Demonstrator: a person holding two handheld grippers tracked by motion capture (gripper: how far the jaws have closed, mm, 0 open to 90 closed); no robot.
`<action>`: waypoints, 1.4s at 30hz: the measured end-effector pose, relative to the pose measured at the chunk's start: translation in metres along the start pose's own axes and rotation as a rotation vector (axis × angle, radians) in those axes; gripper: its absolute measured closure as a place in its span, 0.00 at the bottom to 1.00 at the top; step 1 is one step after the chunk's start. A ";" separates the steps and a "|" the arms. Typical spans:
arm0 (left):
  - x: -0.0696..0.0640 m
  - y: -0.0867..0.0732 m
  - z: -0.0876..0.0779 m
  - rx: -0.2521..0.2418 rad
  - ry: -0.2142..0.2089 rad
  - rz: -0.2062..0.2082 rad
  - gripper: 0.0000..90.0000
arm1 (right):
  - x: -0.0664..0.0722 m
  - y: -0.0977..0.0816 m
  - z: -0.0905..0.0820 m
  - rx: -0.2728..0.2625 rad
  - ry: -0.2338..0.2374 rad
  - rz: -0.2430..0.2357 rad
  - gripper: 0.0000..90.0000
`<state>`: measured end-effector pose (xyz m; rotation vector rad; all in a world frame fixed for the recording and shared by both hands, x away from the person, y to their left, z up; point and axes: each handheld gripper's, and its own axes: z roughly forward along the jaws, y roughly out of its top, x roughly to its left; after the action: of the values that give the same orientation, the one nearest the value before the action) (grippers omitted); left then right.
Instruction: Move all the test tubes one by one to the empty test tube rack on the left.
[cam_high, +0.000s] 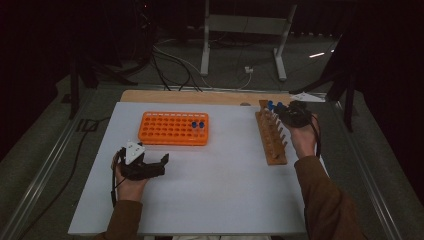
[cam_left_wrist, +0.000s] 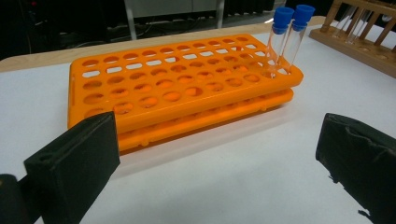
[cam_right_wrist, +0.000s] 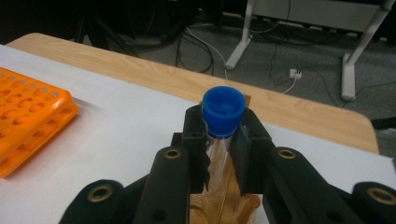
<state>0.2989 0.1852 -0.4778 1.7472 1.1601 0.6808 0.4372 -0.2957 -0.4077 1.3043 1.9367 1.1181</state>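
An orange tube rack (cam_high: 173, 128) (cam_left_wrist: 177, 88) lies on the white table, with two blue-capped clear tubes (cam_high: 198, 124) (cam_left_wrist: 286, 37) standing at its right end. A wooden rack (cam_high: 271, 132) stands on the right side of the table. My right gripper (cam_high: 289, 113) (cam_right_wrist: 219, 135) hovers over the far end of the wooden rack, shut on a blue-capped clear tube (cam_right_wrist: 222, 116) held upright just below its cap. Another blue-capped tube (cam_high: 270, 105) stands at that far end. My left gripper (cam_high: 150, 167) (cam_left_wrist: 219, 158) rests open on the table in front of the orange rack, jaws wide apart with nothing between them.
The white tabletop (cam_high: 220, 170) lies on a wooden board (cam_high: 200, 96) whose edge runs along the far side. Beyond it, cables and a metal frame's legs (cam_high: 240, 45) stand on the dark floor. Part of the orange rack (cam_right_wrist: 28, 121) lies at the left of the right gripper view.
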 end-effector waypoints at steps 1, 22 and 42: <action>0.000 0.000 0.000 0.000 0.000 0.000 0.01 | 0.000 0.001 -0.002 -0.005 -0.001 -0.001 0.85; -0.005 0.002 -0.001 -0.004 -0.012 0.004 0.01 | 0.029 0.007 -0.011 -0.005 0.102 -0.065 0.85; -0.011 0.027 -0.005 -0.044 -0.066 0.027 0.01 | 0.080 0.005 -0.003 0.051 0.255 -0.145 0.85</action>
<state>0.3010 0.1728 -0.4513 1.7381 1.0712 0.6549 0.4062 -0.2218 -0.4011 1.0690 2.2185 1.2162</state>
